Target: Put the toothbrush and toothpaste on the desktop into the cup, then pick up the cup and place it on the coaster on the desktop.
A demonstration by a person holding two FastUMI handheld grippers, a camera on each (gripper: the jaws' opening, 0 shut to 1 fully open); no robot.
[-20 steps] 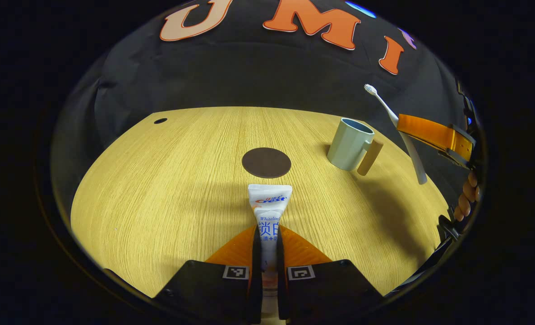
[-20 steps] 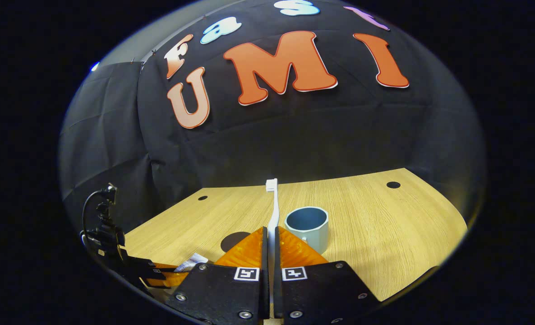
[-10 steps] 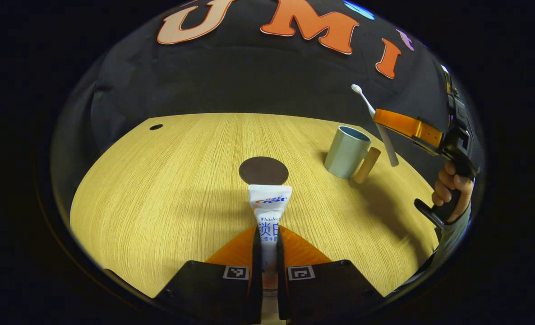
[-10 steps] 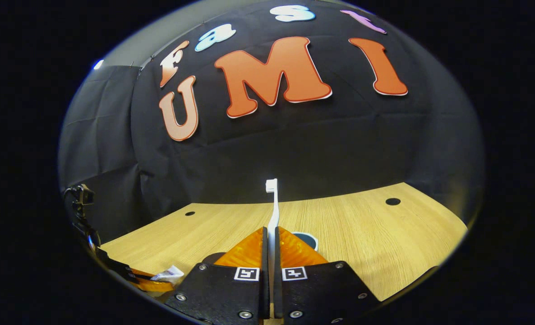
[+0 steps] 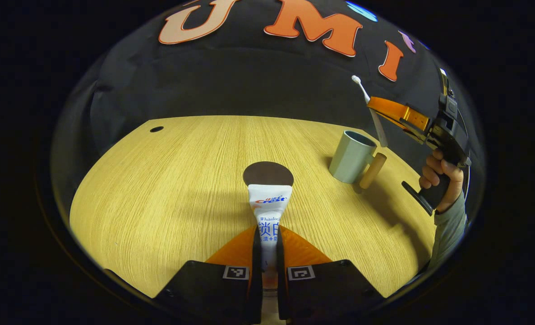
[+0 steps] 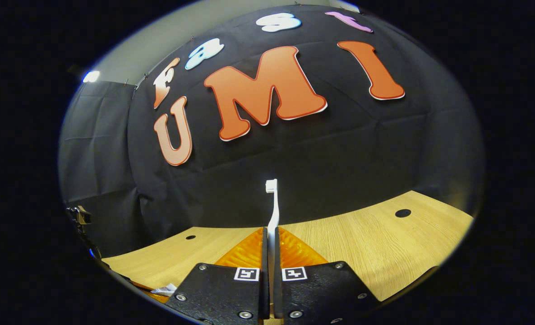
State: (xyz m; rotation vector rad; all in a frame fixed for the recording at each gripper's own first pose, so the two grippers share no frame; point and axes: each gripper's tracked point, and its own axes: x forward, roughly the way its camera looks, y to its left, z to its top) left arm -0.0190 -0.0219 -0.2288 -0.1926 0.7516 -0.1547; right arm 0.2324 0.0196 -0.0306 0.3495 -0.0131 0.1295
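Since a second ago we see the right hand-held gripper (image 5: pixel 381 112) rise and tilt, its slim white toothbrush (image 5: pixel 370 108) now steep over the pale blue-grey cup with a wooden handle (image 5: pixel 352 156). Nearest, the left hand-held gripper (image 5: pixel 268 253) stays clamped on the white printed toothpaste tube (image 5: pixel 269 212), its flat end pointing away toward the round dark brown coaster (image 5: pixel 267 172) on the light wooden desk (image 5: pixel 168 189).

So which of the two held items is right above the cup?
The white toothbrush in the right gripper, hanging over the pale blue-grey cup. The toothpaste tube sits by the coaster.
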